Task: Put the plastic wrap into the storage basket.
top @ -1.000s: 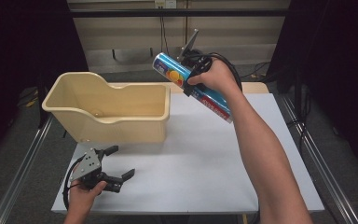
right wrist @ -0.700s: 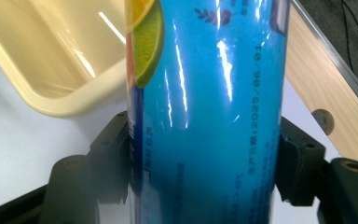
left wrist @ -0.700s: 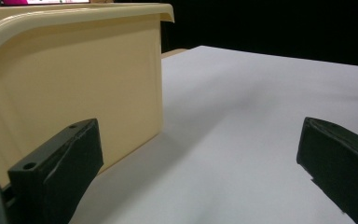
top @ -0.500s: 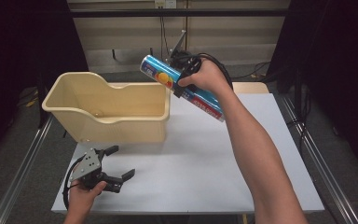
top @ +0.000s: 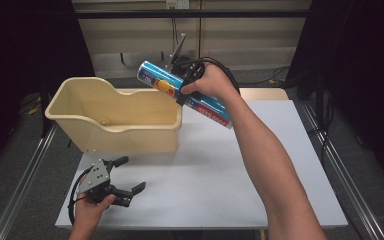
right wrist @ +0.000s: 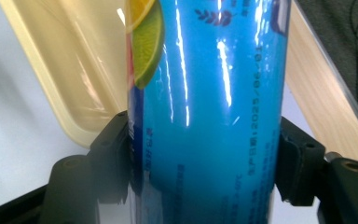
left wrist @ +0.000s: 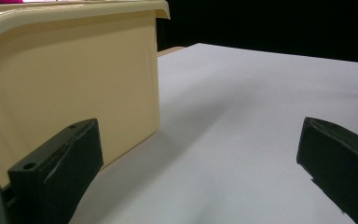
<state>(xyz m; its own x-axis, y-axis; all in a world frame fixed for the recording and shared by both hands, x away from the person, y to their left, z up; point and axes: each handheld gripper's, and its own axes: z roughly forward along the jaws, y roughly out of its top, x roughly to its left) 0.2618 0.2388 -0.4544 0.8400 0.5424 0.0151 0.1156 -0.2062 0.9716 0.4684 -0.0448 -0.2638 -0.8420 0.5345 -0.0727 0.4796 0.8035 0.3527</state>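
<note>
Right gripper view puts the fingers clamped on either side of a blue tube, a long glossy cylinder with fruit printed near one end. Seen from above, the right gripper carries that tube tilted in the air, its upper end just over the right-hand rim of the beige bin and its lower end out over the white desk. To do this step well, I would bring the whole tube across the rim, lower the leading end inside so that it clears the wall, and only then let go, since a release now would likely leave it tipping on the rim. Near the desk's front edge, the left gripper rests low with its fingers spread wide and nothing between them, beside the bin's outer wall.
</note>
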